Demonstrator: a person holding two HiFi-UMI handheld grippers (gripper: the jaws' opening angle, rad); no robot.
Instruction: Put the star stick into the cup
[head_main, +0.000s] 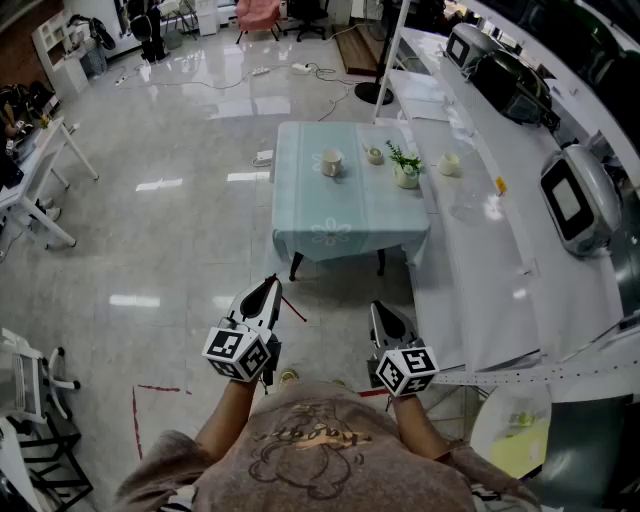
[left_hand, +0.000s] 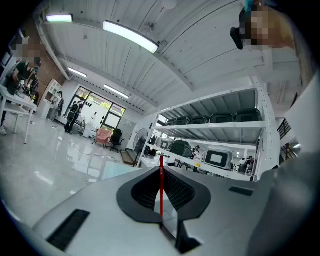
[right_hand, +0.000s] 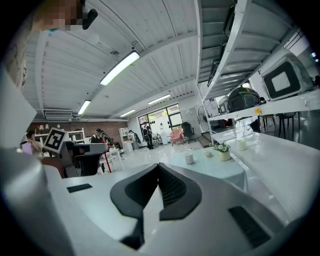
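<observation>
I hold both hands low in front of my chest, side by side and aimed forward across the glossy floor. My left gripper (head_main: 270, 285) sits level. Its ribbed black fingers are pressed together on the star stick (left_hand: 161, 190), a thin red rod standing upright between the pads; only its shaft shows. My right gripper (head_main: 382, 310) tips slightly down, and its fingers are closed on each other with nothing between them.

Well ahead stands the small desk (head_main: 350, 215), draped in a pale blue cloth with a faint flower print. The cup (head_main: 331, 162), rounded and cream-coloured, sits on the far left part of the desk, well apart from the stick; what it holds is too small to tell. To its right are a small bowl (head_main: 374, 155) and a white pot (head_main: 405, 172) holding a leafy green sprig.
</observation>
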